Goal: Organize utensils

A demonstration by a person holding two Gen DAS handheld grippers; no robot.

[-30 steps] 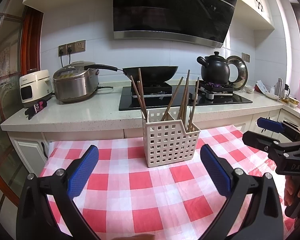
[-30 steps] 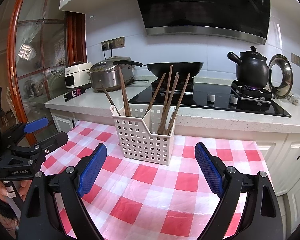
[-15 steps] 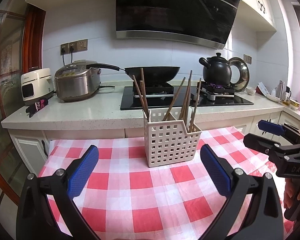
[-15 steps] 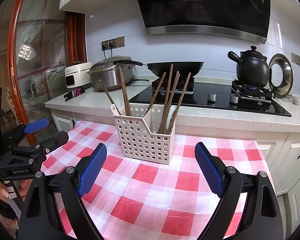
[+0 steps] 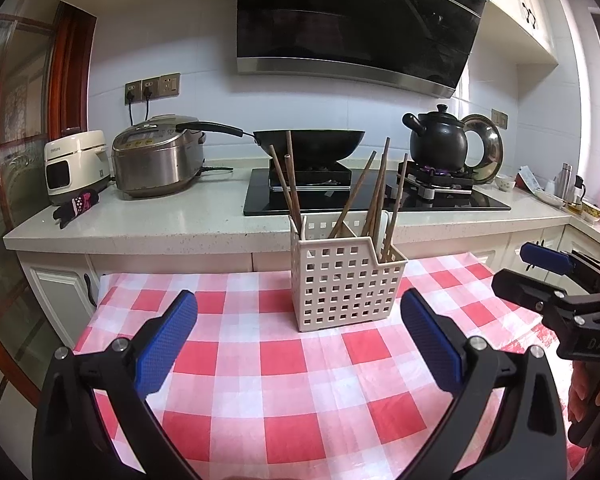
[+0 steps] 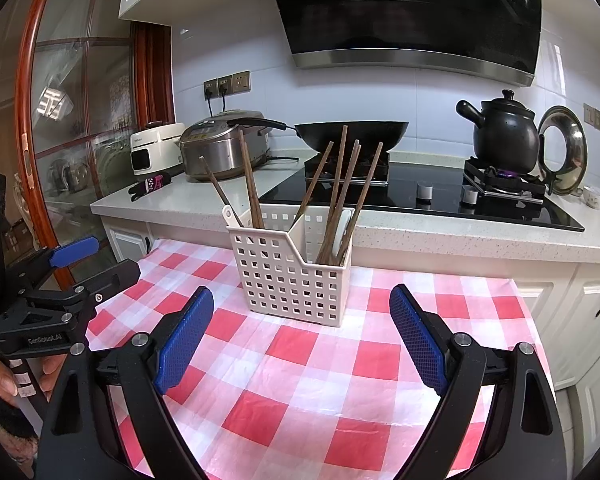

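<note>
Left wrist view: one basket (image 5: 346,286) on the bench (image 5: 292,364) holds seven chopsticks (image 5: 380,196); before it, left gripper (image 5: 298,344) and right gripper (image 6: 300,338) hang released, empty.

A: What stands on the surface (image 5: 180,220)?
B: A rice cooker (image 5: 158,158), a black wok (image 5: 310,142) and a black kettle (image 5: 438,138) on the stove.
A: And nearer?
B: A red-and-white checkered cloth (image 5: 284,360).
</note>
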